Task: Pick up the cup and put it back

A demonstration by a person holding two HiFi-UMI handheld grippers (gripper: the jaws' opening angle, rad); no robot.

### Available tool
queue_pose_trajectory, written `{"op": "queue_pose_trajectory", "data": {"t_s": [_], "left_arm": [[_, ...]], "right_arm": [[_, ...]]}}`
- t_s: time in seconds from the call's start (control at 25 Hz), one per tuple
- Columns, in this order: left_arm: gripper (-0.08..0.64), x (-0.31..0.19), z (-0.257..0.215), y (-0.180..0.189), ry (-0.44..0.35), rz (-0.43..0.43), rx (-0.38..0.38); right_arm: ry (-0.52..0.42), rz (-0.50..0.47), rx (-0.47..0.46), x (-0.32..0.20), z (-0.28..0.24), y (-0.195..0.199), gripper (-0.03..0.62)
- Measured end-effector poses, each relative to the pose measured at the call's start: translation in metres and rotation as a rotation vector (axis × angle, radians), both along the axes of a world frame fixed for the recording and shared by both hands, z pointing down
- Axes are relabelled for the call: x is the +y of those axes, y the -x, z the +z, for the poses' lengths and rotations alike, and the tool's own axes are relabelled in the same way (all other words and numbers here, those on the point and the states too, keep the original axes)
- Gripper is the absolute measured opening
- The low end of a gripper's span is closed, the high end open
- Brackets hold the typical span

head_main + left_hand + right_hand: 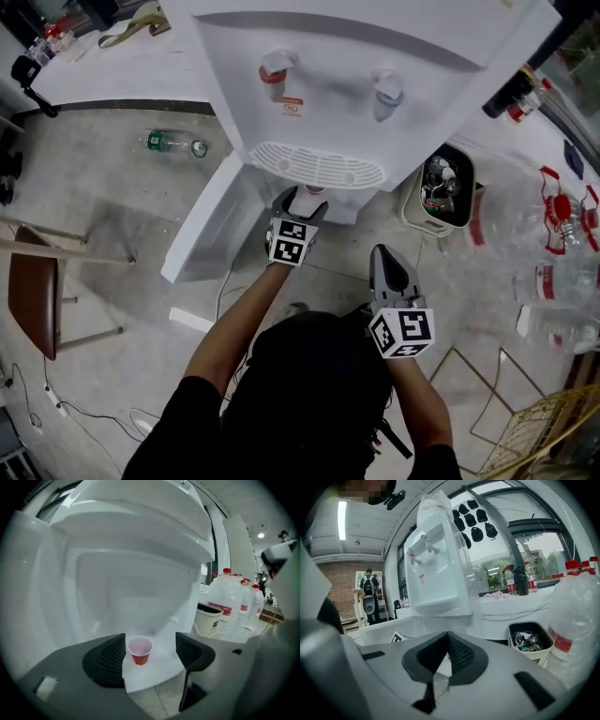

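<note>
at the nine o'clock edge a brown chair (33, 291) and a green bottle (173, 143) sit clear of the action. at centre the left gripper (302, 202) reaches under the white water dispenser (356, 84), its jaws spread wide and gripping nothing. the small red cup (140, 649) stands upright on a white ledge (157, 670) at the dispenser's foot, at twelve o'clock from that gripper and framed between its jaws, though nearer the left pad (112, 656) than the right one. the grab looks not yet made. doing it well would likely mean nudging toward ten o'clock to centre the cup, sliding in level, then squeezing lightly at mid-wall, since a thin cup could buckle or tip. at four o'clock from that tool the right gripper (386, 267) hangs back, jaws pressed together and empty. farther right, a bin (441, 192) of rubbish and water jugs (553, 234) crowd the three o'clock side.
</note>
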State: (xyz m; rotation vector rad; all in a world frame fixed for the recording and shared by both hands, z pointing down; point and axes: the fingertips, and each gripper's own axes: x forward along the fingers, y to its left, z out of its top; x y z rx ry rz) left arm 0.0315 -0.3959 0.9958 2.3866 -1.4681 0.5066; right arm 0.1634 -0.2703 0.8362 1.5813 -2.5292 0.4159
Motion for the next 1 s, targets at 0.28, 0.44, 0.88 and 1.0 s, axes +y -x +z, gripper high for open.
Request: {"op": "queue_pose_trajectory", "data": {"t_s": [0.28, 0.44, 0.88, 1.0], "left_arm": [[0.331, -0.033, 0.037, -0.003, 0.079, -0.016, -0.026], [0.337, -0.047, 0.055, -0.006, 0.117, -0.008, -0.048], [0.358, -0.072, 0.084, -0.010, 0.175, -0.013, -0.055], [0.359, -0.073, 0.090, -0.014, 0.202, -0.002, -0.056]], "right_arm": [[0.024, 0.018, 0.005, -0.009, 0.014, -0.009, -0.006], [0.030, 0.021, 0.007, -0.011, 0.018, -0.013, -0.006], [0.062, 0.062, 0.017, -0.015, 0.032, -0.028, -0.006], [0.064, 0.059, 0.021, -0.016, 0.032, -0.026, -0.006]]}}
